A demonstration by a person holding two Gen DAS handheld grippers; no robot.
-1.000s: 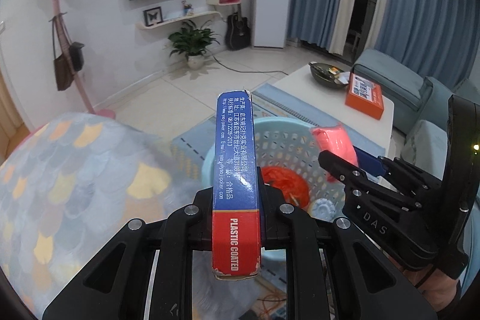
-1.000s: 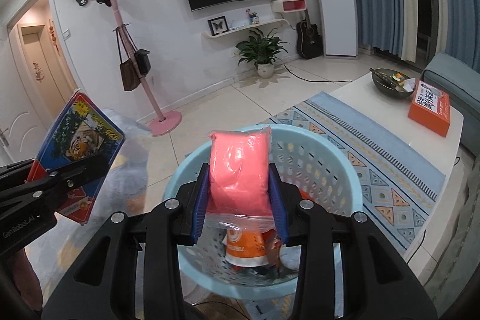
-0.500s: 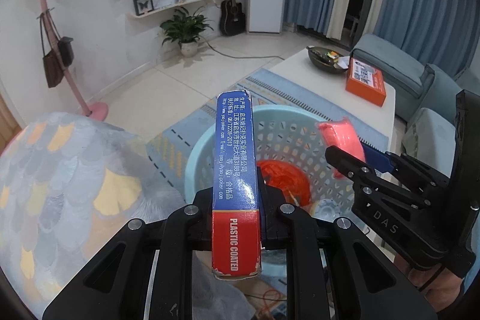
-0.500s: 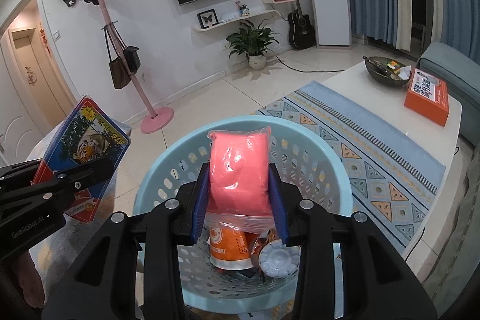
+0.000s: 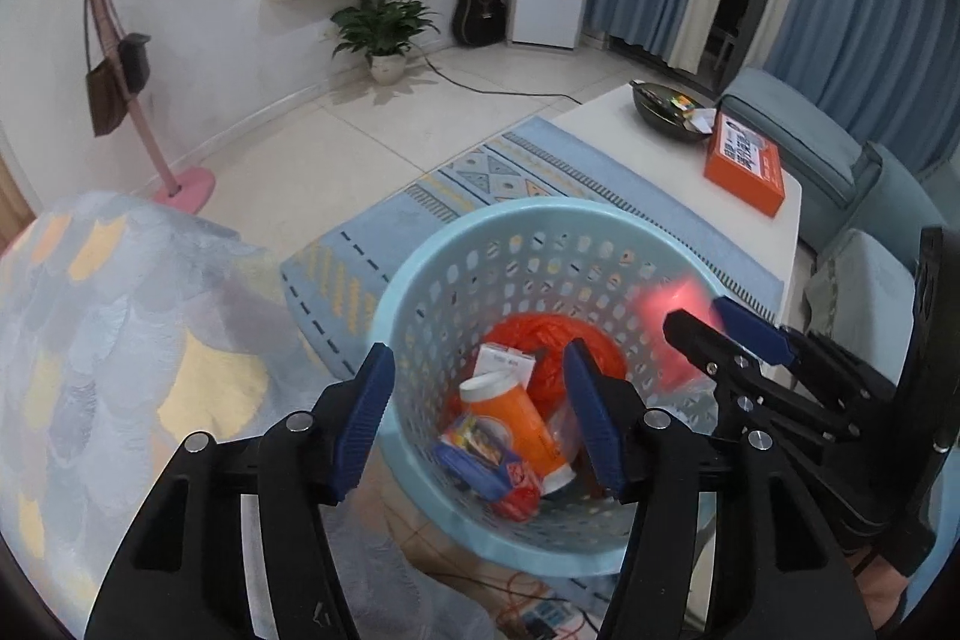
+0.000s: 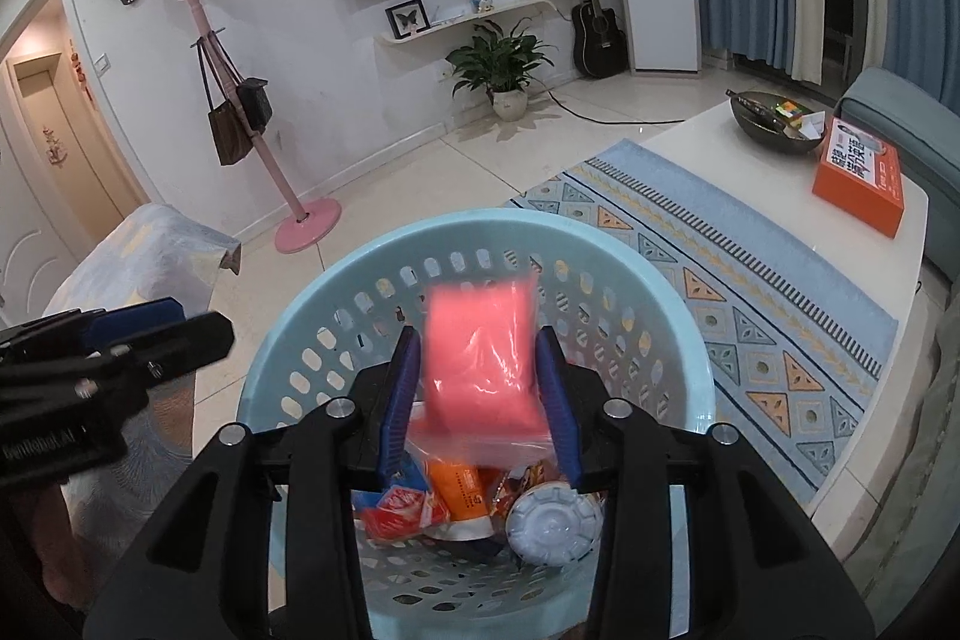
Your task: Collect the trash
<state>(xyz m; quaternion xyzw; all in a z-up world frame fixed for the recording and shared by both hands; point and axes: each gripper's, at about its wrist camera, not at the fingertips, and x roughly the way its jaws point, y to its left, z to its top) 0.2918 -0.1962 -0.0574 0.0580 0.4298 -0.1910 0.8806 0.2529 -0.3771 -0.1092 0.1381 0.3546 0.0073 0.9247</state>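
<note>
A light blue perforated basket (image 5: 540, 226) (image 6: 384, 250) stands below both grippers. My left gripper (image 5: 480, 400) is open and empty above it. The blue and red card box (image 5: 486, 454) lies inside, next to an orange bottle (image 5: 516, 412) and an orange bag (image 5: 552, 340). My right gripper (image 6: 480, 394) is open, with the blurred pink bag (image 6: 480, 352) loose between its fingers over the basket; the bag also shows in the left wrist view (image 5: 672, 304). The box (image 6: 402, 508) and a white lid (image 6: 552, 520) show inside the basket.
A cloth-covered surface (image 5: 108, 340) lies at the left. A white table (image 5: 606, 142) holds an orange box (image 5: 744, 160) and a dark bowl (image 5: 666, 106). A patterned rug (image 6: 750, 292), a pink coat stand (image 6: 306, 226) and a sofa (image 5: 840, 160) surround the basket.
My left gripper opened and the card box dropped into the basket. My right gripper opened and the pink bag is slipping free. Both grippers moved closer over the basket.
</note>
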